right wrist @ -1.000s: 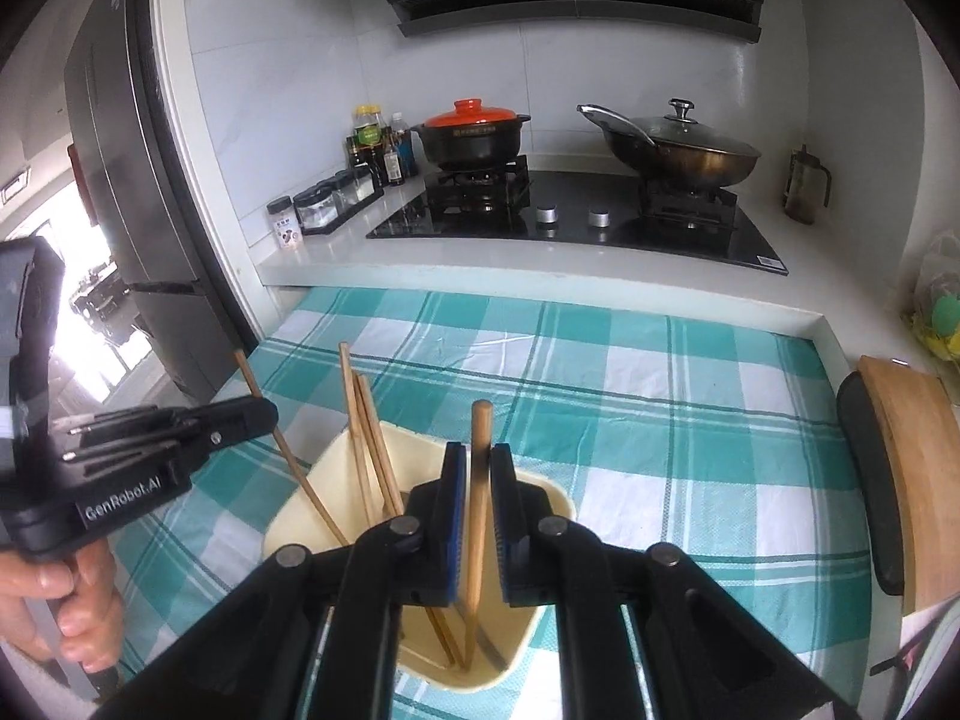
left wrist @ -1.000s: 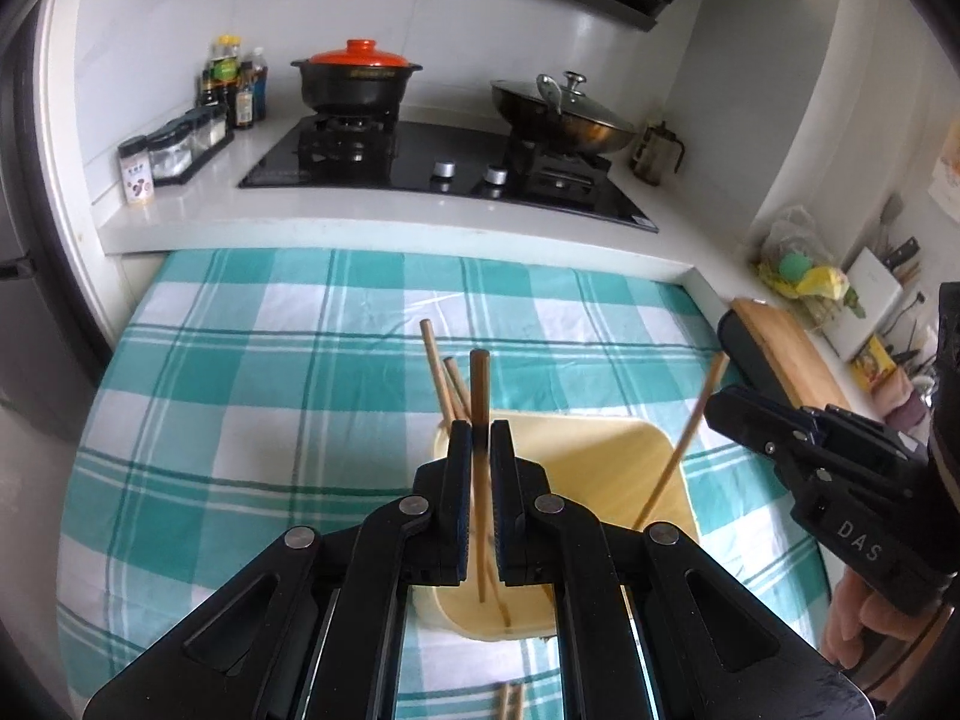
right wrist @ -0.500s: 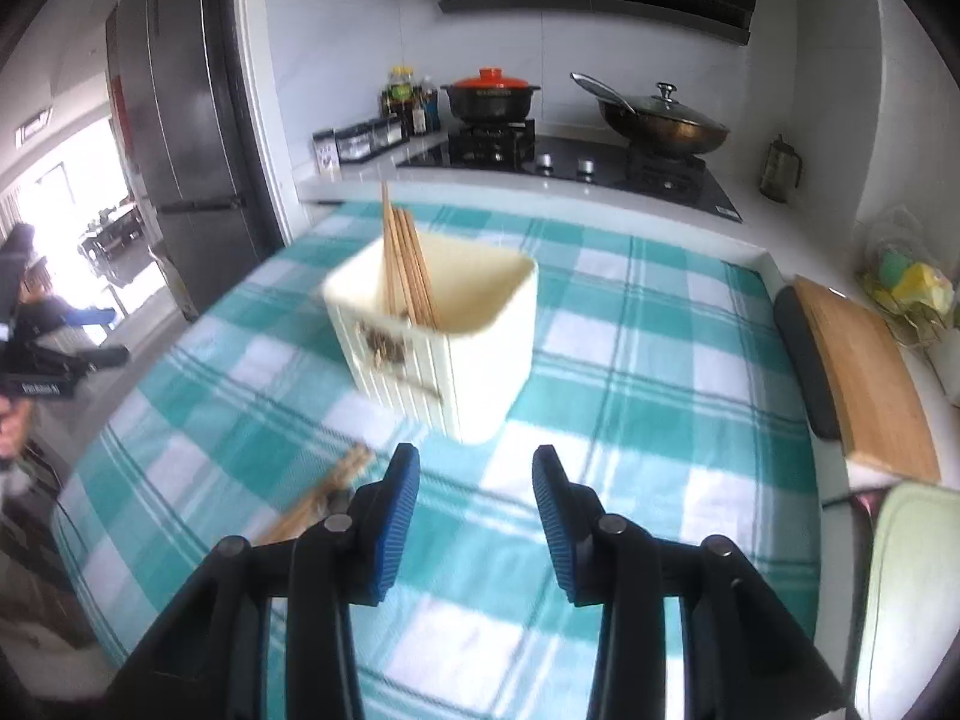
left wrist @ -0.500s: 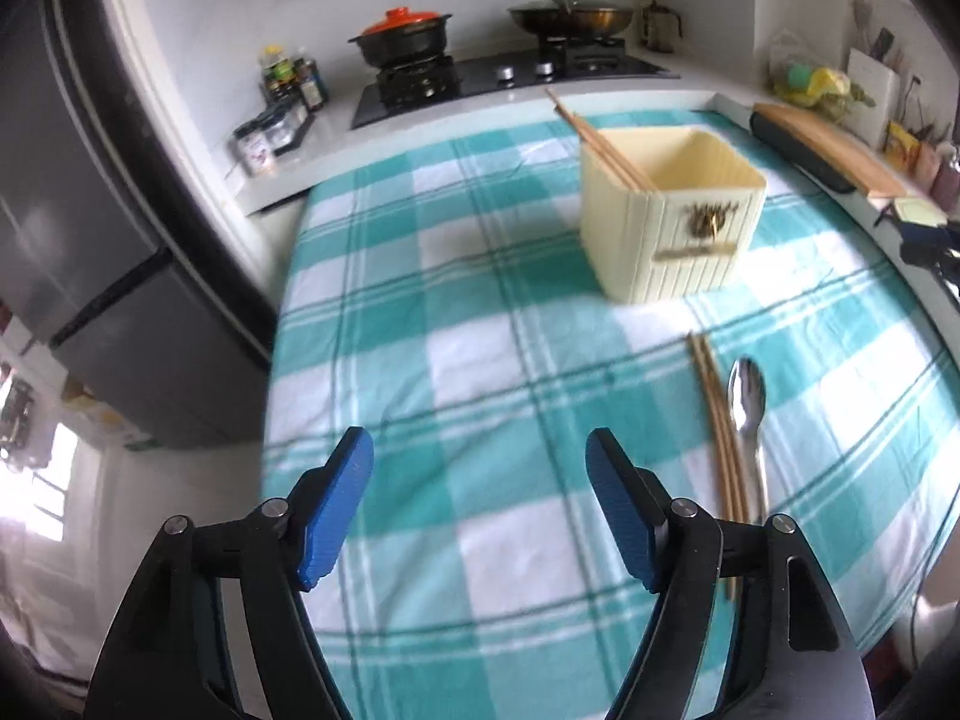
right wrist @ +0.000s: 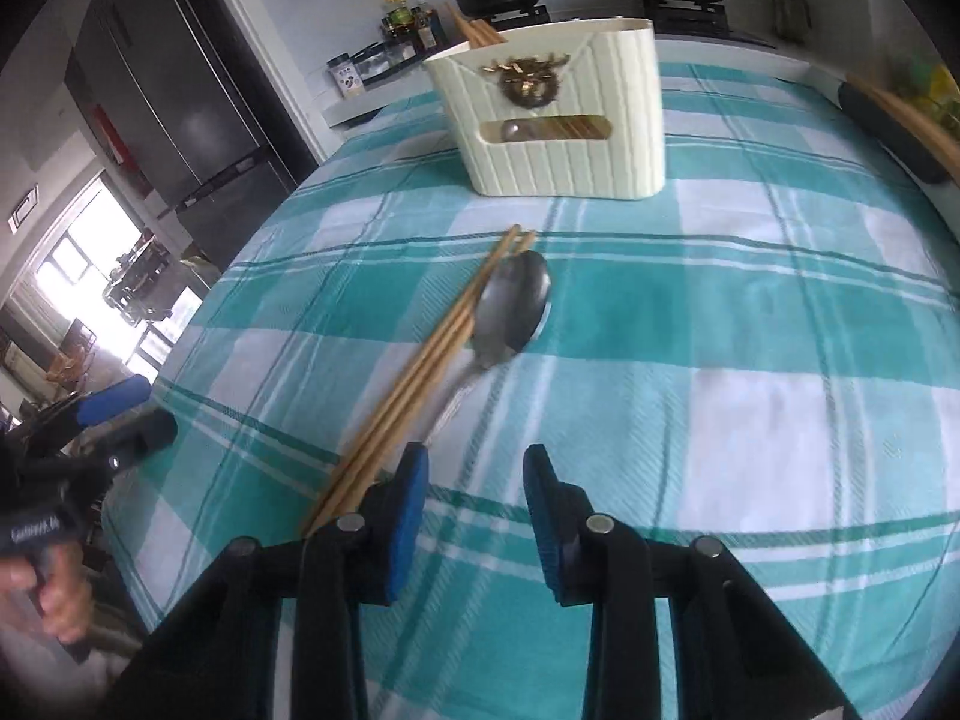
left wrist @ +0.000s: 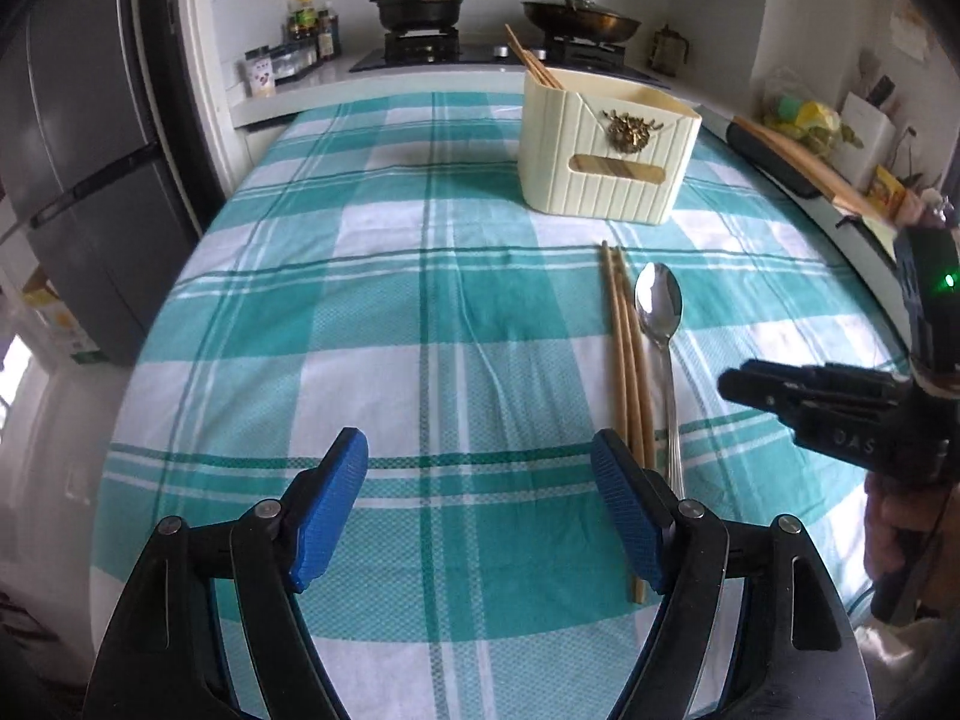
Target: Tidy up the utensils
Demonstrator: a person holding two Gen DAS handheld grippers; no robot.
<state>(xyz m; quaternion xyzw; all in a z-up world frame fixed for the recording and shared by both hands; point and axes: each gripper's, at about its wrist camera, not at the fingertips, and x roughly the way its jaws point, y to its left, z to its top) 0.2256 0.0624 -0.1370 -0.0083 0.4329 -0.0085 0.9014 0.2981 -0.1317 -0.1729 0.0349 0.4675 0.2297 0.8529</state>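
A cream utensil holder (left wrist: pixel 606 147) stands on the checked tablecloth with wooden chopsticks (left wrist: pixel 531 63) leaning in its far left corner; it also shows in the right wrist view (right wrist: pixel 555 114). More chopsticks (left wrist: pixel 627 372) and a metal spoon (left wrist: pixel 660 324) lie side by side on the cloth in front of it, also in the right wrist view: chopsticks (right wrist: pixel 426 372), spoon (right wrist: pixel 510 312). My left gripper (left wrist: pixel 480 513) is open and empty, low near the chopsticks' near ends. My right gripper (right wrist: pixel 474 510) is open and empty, just behind the spoon's handle.
The teal checked tablecloth (left wrist: pixel 384 312) covers the table. A stove with a red-lidded pot (left wrist: pixel 420 0) and a wok (left wrist: pixel 579 9) stands behind. A cutting board (left wrist: pixel 798 159) lies at the right edge. A dark fridge (left wrist: pixel 78 150) stands left.
Both grippers let go of their chopsticks into the holder, opened and drew back toward the table's near edge. They now sit low near the loose chopsticks and spoon.
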